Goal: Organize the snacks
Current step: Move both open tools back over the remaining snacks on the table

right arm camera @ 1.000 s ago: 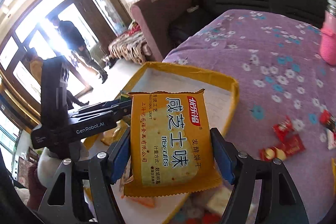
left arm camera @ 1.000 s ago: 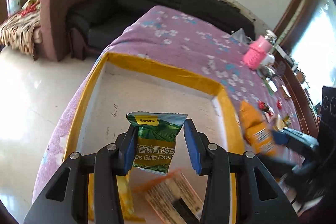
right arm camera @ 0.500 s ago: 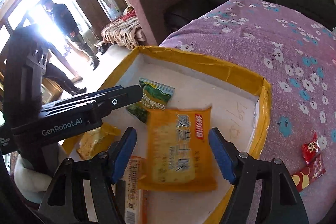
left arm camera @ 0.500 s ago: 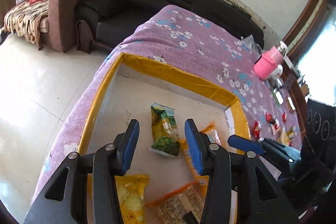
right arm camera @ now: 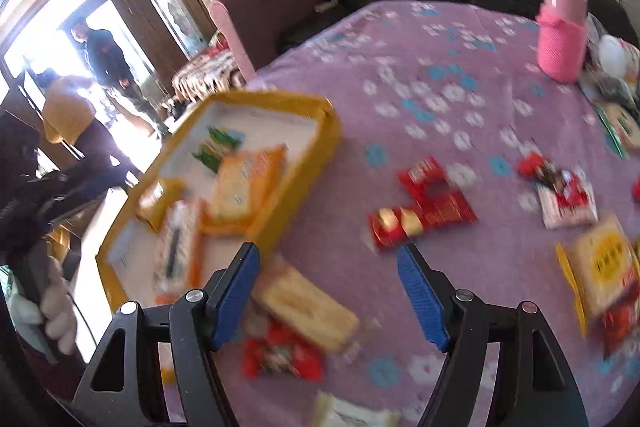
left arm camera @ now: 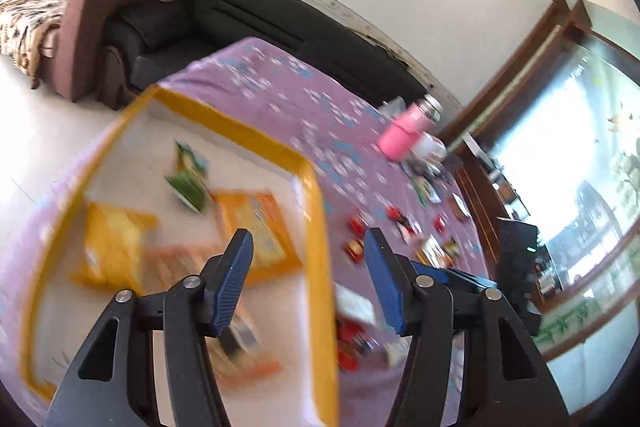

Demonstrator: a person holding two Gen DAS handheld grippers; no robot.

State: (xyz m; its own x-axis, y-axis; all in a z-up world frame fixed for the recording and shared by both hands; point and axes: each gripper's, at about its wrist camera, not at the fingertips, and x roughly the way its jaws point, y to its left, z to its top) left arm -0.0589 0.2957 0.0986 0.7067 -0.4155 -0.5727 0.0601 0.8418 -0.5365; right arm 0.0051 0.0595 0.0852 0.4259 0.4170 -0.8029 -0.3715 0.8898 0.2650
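Both your hand-held grippers are released and empty: the left hand-held gripper (left arm camera: 308, 259), jaws just widened, nothing between them, and the right hand-held gripper (right arm camera: 328, 279). Sorted snacks lie in the tray (left arm camera: 316, 227) at ten o'clock, so they stay gathered. Only the right view shows the red packets (right arm camera: 424, 211) loose on the table (right arm camera: 440, 67) at twelve o'clock.

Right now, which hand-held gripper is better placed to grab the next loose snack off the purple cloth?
Right hand-held gripper: open, empty, over the loose red packet. Left hand-held gripper straddles the box's yellow rim.
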